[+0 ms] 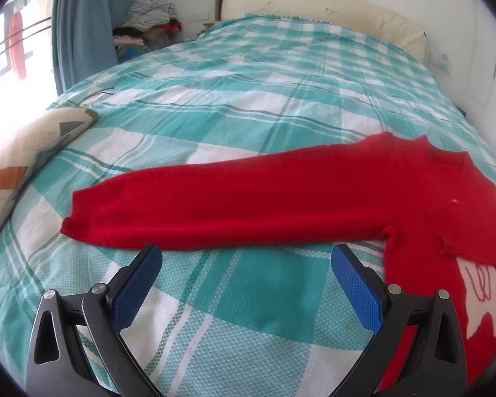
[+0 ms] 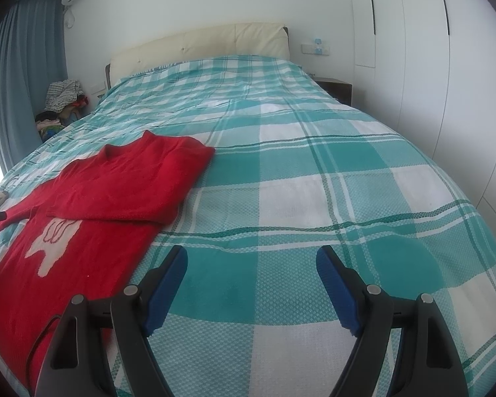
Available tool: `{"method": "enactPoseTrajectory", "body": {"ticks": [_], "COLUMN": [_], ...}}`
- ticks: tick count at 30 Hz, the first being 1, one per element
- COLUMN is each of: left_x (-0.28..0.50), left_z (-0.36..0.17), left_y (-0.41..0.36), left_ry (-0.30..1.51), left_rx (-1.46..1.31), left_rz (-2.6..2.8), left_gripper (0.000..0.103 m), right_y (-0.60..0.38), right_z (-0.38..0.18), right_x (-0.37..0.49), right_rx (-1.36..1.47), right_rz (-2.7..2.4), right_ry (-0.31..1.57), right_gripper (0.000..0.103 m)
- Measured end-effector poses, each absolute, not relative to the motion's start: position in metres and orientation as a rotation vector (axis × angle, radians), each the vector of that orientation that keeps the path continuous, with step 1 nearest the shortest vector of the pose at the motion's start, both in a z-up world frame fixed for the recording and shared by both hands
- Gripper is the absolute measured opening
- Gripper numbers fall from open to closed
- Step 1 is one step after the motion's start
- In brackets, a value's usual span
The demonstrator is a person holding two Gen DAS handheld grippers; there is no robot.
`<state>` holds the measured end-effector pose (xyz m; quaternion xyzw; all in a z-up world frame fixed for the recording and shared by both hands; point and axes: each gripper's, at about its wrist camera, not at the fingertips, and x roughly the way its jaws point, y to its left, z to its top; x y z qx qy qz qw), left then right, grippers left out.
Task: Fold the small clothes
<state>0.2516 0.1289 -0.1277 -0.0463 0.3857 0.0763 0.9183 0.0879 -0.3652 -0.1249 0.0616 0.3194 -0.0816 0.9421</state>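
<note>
A small red knitted sweater (image 1: 413, 198) with a white figure on its front lies flat on the teal-and-white checked bedspread (image 1: 234, 106). In the left wrist view its left sleeve (image 1: 215, 208) stretches out straight to the left. My left gripper (image 1: 246, 256) is open and empty, just short of that sleeve's near edge. In the right wrist view the sweater (image 2: 82, 218) lies at the left, with its right sleeve (image 2: 129, 195) folded across the chest. My right gripper (image 2: 251, 258) is open and empty above bare bedspread (image 2: 314, 172), to the right of the sweater.
A patterned pillow (image 1: 26, 152) lies at the bed's left edge. A cream headboard (image 2: 198, 46) stands at the far end. A pile of clothes (image 1: 148, 23) sits by the blue curtain (image 1: 79, 23). White wardrobe doors (image 2: 446, 66) line the right side.
</note>
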Motion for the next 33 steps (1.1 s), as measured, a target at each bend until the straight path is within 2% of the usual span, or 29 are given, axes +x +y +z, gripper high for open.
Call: {"method": "enactPoseTrajectory", "body": {"ticks": [13,22,28,31,33], "left_x": [0.250,0.234,0.250,0.265,0.273], "left_z": [-0.128,-0.093,-0.128,-0.147,-0.156], "left_y": [0.144,0.283,0.356,0.351,0.349], "left_ry": [0.838,0.835,0.936,0.996,1.024], "left_rx": [-0.164,-0.369,-0.590,-0.597,-0.601], "left_rz": [0.114,0.208,0.254,0.232,0.259], "left_gripper": [0.102,0.102,0.101,0.092,0.074], "right_y": [-0.365,-0.370,-0.361,-0.357,-0.356], "right_z": [-0.124,-0.120,-0.121,-0.125,-0.126], "right_x": [0.089,0.088,0.091,0.091,0.091], "right_rx": [0.127,0.152,0.122,0.091,0.082], "right_rz": [-0.168,-0.154,-0.145,-0.152,-0.156], "right_ry": [0.656,0.638,0.644,0.658,0.663], "right_gripper": [0.080,0.080,0.080,0.080,0.080]}}
